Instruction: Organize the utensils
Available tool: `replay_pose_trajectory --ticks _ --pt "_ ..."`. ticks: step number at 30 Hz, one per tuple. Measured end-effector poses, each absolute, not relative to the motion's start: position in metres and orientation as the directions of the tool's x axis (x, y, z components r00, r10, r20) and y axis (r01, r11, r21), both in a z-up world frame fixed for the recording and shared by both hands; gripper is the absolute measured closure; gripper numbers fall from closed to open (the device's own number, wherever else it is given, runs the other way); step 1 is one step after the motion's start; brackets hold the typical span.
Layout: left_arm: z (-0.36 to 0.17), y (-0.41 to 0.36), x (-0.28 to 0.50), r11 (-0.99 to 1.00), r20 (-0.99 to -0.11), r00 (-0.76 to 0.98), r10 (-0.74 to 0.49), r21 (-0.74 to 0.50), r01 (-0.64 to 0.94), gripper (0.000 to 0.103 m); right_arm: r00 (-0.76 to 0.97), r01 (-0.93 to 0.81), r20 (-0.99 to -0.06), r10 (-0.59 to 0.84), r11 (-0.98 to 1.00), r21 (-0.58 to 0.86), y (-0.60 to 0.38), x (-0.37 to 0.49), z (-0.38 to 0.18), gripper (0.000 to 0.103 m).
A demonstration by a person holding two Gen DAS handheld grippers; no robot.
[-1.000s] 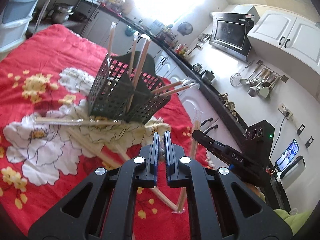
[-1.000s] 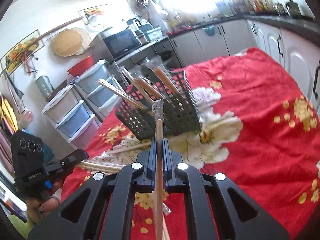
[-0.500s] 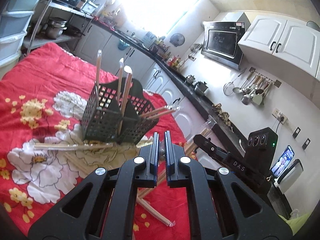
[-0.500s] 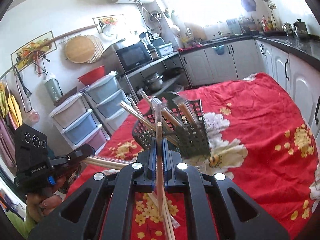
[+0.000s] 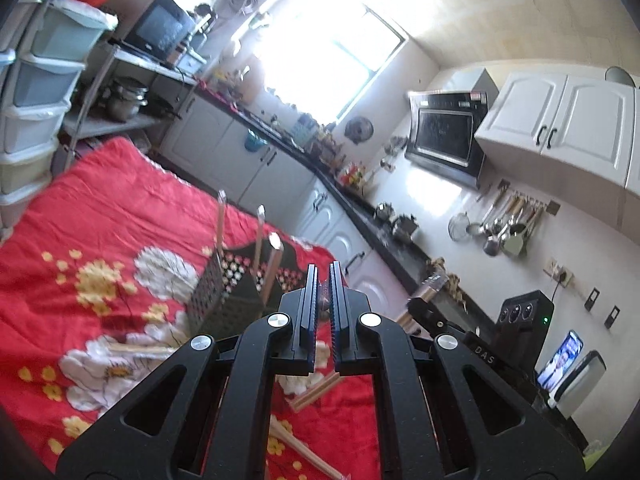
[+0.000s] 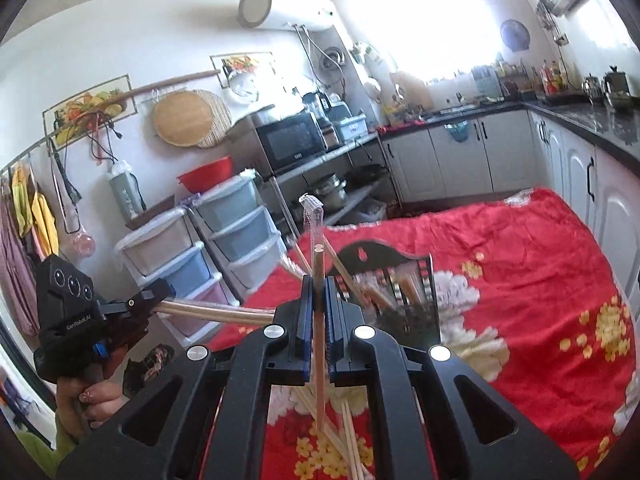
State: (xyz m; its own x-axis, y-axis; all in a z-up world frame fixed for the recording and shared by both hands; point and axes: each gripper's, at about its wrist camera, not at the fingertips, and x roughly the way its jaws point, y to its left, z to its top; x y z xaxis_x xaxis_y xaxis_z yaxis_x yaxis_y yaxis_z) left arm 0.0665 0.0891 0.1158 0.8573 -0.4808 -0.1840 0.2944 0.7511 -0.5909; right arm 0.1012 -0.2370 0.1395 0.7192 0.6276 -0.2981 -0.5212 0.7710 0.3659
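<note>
A black mesh basket (image 5: 218,300) (image 6: 404,284) stands on the red floral cloth with several wrapped chopsticks upright in it. My left gripper (image 5: 324,276) (image 6: 156,296) is shut on a plastic-wrapped chopstick pack (image 6: 216,312) that sticks out sideways toward the basket. My right gripper (image 6: 318,284) (image 5: 420,308) is shut on another wrapped chopstick (image 6: 319,260), held nearly upright, its clear wrapper tip above the jaws. Both grippers hang above the cloth, short of the basket.
Loose chopsticks (image 6: 348,432) (image 5: 140,348) lie on the red cloth (image 5: 100,220) in front of the basket. Stacked plastic drawers (image 6: 232,232) stand past the table's far side. A hand (image 6: 92,396) grips the left tool. Kitchen counters (image 6: 592,124) run behind.
Both grippers have risen with their chopsticks, so the basket and cloth sit lower and smaller in both views. The jaws stayed shut.
</note>
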Motion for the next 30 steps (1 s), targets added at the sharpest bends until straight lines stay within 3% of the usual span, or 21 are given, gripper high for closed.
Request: replay_pose_trajectory --ticks 9,18,30 --pt "0.156 0.106 0.064 0.768 -0.092 0.902 -0.422 -0.565 0.302 0.1 0.783 -0.533 -0.17 0.599 0.786 0.315 -0.236 0.112 0.185 0.097" --pt "0.172 0.114 0.076 0.763 -0.052 0.924 -0.379 -0.583 0.28 0.1 0.828 -0.512 -0.082 0.555 0.808 0.292 -0.24 0.13 0.209 0.097" --pt "0.17 0.12 0.093 0.8 -0.077 0.952 -0.297 -0.565 0.203 0.1 0.874 -0.443 -0.066 0.481 0.846 0.297 -0.246 0.156 0.203 0.097"
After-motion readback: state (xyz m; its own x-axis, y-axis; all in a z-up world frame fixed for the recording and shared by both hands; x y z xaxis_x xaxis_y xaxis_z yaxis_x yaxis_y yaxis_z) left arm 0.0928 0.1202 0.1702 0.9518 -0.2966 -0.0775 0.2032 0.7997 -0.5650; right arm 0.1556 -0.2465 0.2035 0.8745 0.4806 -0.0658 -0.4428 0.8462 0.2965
